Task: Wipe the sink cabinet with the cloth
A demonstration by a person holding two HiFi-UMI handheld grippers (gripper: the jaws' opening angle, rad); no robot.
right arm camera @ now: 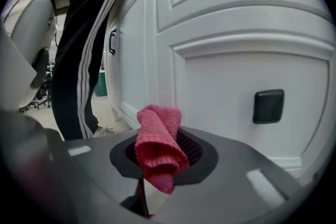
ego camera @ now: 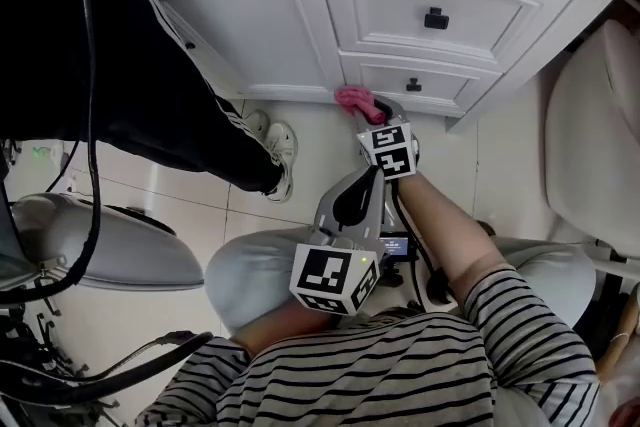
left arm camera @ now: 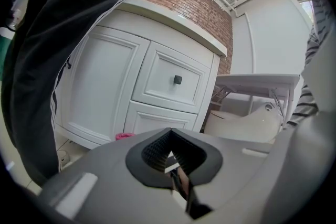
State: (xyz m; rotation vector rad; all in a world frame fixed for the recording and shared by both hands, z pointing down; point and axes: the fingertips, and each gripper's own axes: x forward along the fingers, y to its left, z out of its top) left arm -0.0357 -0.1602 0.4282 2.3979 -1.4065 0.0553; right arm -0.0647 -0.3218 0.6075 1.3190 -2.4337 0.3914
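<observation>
The white sink cabinet [ego camera: 300, 15] has panelled doors and two drawers with dark knobs. My right gripper [ego camera: 368, 107] is shut on a folded pink cloth [ego camera: 353, 99], which touches the bottom edge of the lower drawer [ego camera: 420, 85]. The right gripper view has the cloth [right arm camera: 157, 147] sticking up from the jaws, close to the lower drawer front [right arm camera: 247, 102] and its knob [right arm camera: 268, 106]. My left gripper [ego camera: 345, 205] is held back over my lap, shut with nothing in it. From the left gripper view, the cabinet [left arm camera: 131, 86] and a bit of the cloth [left arm camera: 124, 136] show.
A person in black trousers with white stripes [ego camera: 170, 85] stands at the cabinet's left, white shoes [ego camera: 280, 150] on the tiled floor. A white toilet or basin [ego camera: 590, 145] is at the right. A grey chair base [ego camera: 90, 245] and cables lie at the left.
</observation>
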